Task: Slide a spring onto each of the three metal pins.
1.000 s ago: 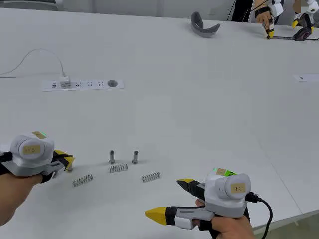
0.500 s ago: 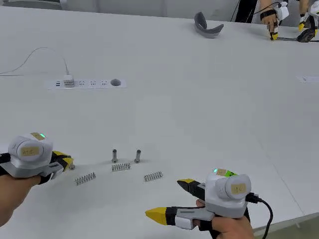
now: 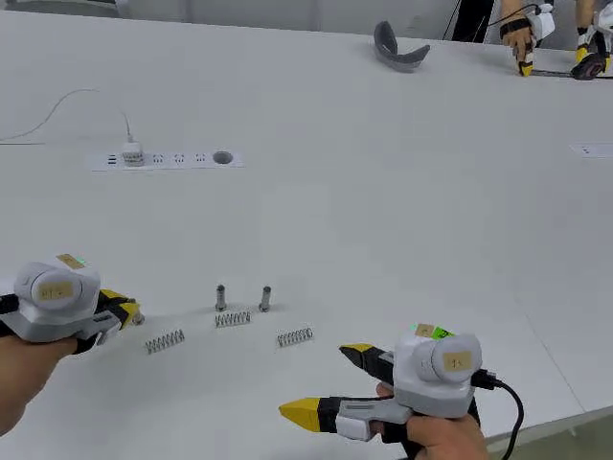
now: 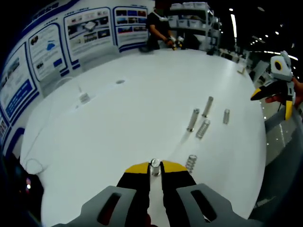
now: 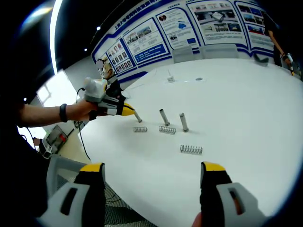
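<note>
Head view: the yellow-tipped left gripper (image 3: pixel 127 312) pinches one short grey metal pin (image 3: pixel 139 319). Two more pins (image 3: pixel 220 297) stand nearby, and three coiled wire springs (image 3: pixel 232 319) lie loose, none threaded.

Left gripper view: the jaws are pressed on the pin, with a spring just beside.

Right gripper view: the right gripper (image 5: pixel 152 166), spread wide and empty, faces the nearest spring (image 5: pixel 191 149) but is apart from it. The likely next move is to grasp it and align it with the held pin.

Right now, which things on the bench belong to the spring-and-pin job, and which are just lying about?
Job: three coiled metal springs; two upright grey metal pins; third pin, clamped in the left tool.
Lying about: white power strip; dark grey curved band at the far edge.
</note>
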Demonstrator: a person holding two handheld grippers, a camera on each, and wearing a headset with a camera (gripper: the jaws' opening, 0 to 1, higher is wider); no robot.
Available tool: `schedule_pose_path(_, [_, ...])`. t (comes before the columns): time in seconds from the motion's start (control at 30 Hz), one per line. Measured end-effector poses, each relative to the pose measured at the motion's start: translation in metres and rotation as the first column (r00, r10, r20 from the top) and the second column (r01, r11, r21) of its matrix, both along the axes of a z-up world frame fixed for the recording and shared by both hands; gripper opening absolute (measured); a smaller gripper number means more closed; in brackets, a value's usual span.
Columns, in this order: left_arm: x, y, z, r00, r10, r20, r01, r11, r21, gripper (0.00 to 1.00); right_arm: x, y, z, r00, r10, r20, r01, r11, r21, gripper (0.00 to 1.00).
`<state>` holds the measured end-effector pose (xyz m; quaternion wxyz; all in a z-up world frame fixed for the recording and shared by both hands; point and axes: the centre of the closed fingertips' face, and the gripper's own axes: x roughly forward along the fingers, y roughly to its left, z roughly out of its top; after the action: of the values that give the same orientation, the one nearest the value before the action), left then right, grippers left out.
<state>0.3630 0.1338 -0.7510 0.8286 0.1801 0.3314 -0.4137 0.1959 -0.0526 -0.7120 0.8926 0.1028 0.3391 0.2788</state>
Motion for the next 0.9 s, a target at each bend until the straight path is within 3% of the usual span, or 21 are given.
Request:
schedule_pose_path(0.07, [-0.0015,0.0013,-0.0026,1.000,-0.011,0.000,0.011,1.000,0.016,0.08,-0.0004,-0.0001,-0.0001,1.000,-0.001,-0.001,0.001,1.000,0.001,0.84])
schedule_pose_path(0.5, [-0.0002,-0.0001,-0.0061,0.999,0.027,-0.026,-0.028,0.999,-0.021,0.12,-0.0016,-0.0004,-0.0007,1.000,-0.002,-0.003,0.002,1.000,0.003,0.84])
schedule_pose_path(0.9, [0.0040,-0.0056,-0.0069,0.999,0.026,-0.018,-0.027,0.999,-0.024,0.08,-0.0033,-0.0020,-0.0019,1.000,-0.004,-0.007,0.004,1.000,-0.001,0.84])
